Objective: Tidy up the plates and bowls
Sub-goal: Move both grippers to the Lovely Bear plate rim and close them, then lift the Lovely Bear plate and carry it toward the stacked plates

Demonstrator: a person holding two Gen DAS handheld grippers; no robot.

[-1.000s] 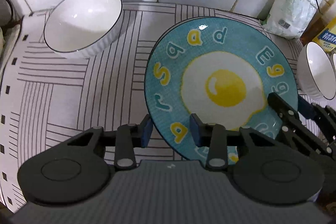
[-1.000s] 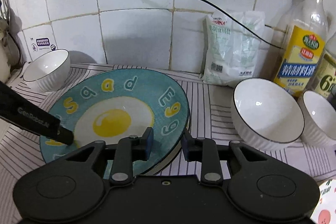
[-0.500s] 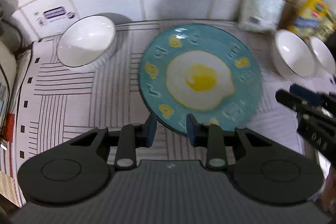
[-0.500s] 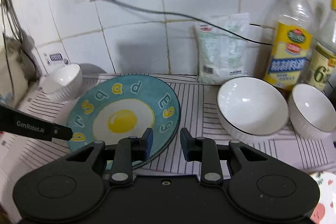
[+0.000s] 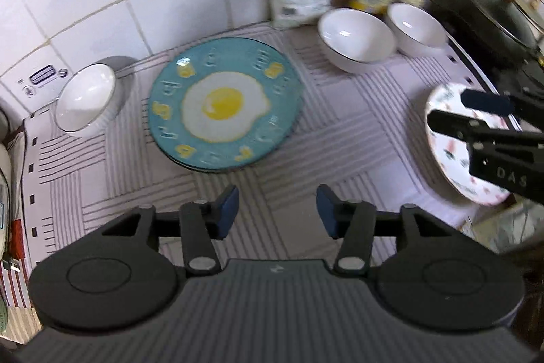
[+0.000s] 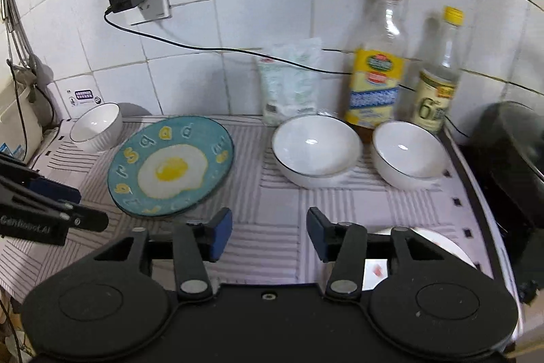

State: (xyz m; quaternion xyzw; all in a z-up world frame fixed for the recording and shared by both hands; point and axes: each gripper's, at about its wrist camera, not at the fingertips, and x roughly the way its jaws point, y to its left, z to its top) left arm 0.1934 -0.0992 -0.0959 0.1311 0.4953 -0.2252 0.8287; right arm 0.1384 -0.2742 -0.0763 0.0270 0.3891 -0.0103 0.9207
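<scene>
A blue plate with a fried-egg picture [image 5: 222,106] [image 6: 171,167] lies flat on the striped mat, apparently on top of another plate. One white bowl [image 5: 86,97] [image 6: 97,125] stands at its far left. Two white bowls [image 6: 316,150] [image 6: 408,153] stand to its right by the wall. A white patterned plate [image 5: 465,155] [image 6: 438,247] lies at the front right. My left gripper [image 5: 277,211] is open and empty, held back above the mat in front of the blue plate. My right gripper [image 6: 268,232] is open and empty, beside the patterned plate.
Two bottles [image 6: 379,70] [image 6: 438,84] and a white bag [image 6: 290,80] stand against the tiled wall. A dark pot [image 5: 486,19] sits at the far right. A black cable [image 6: 190,46] runs from a wall plug. A white appliance [image 6: 17,121] stands at the left.
Both grippers have opened wider and pulled back and up from the blue plate, which now lies flat on the mat. The patterned plate has come into view.
</scene>
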